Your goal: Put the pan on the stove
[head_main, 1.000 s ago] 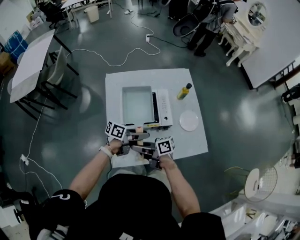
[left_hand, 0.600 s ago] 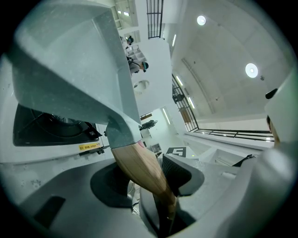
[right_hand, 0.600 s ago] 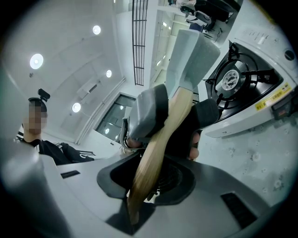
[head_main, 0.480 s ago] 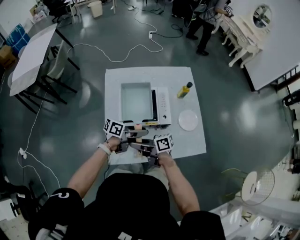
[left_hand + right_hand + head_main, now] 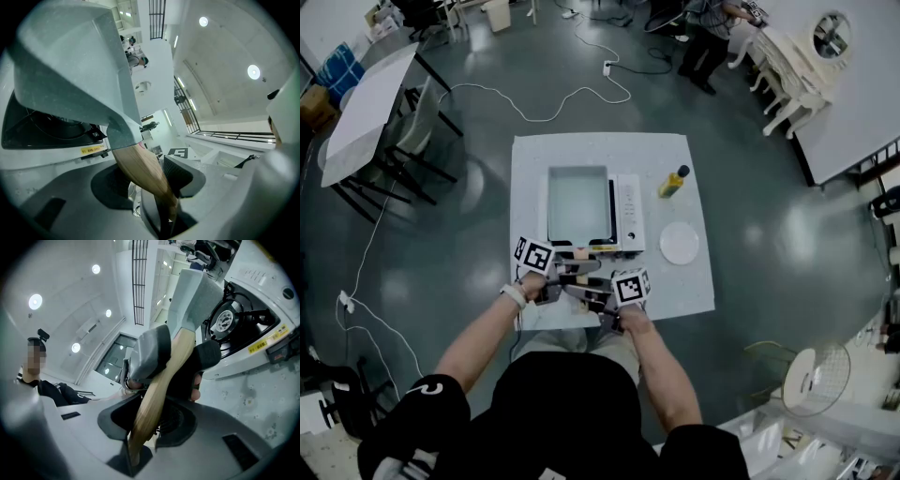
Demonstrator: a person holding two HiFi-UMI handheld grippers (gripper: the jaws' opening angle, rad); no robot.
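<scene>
A square grey pan [image 5: 577, 202] hangs over the white table-top stove [image 5: 628, 214], its wooden handle [image 5: 578, 254] pointing towards me. Both grippers hold that handle: my left gripper [image 5: 574, 274] is shut on it nearer the pan, my right gripper [image 5: 589, 301] is shut on it just behind. In the left gripper view the pan's underside [image 5: 70, 70] fills the upper left, above the black burner [image 5: 47, 126], and the handle [image 5: 143, 173] runs down between the jaws. The right gripper view shows the handle [image 5: 159, 380] clamped, with the burner [image 5: 229, 319] beyond.
The stove stands on a white square table [image 5: 534, 159]. A yellow bottle [image 5: 672, 182] and a white plate [image 5: 680, 242] sit to the stove's right. Cables lie on the grey floor, and another table with chairs [image 5: 366, 112] stands to the left. A person [image 5: 703, 37] stands far behind.
The pan and both grippers keep their place over the stove. Only the head view has shifted slightly.
</scene>
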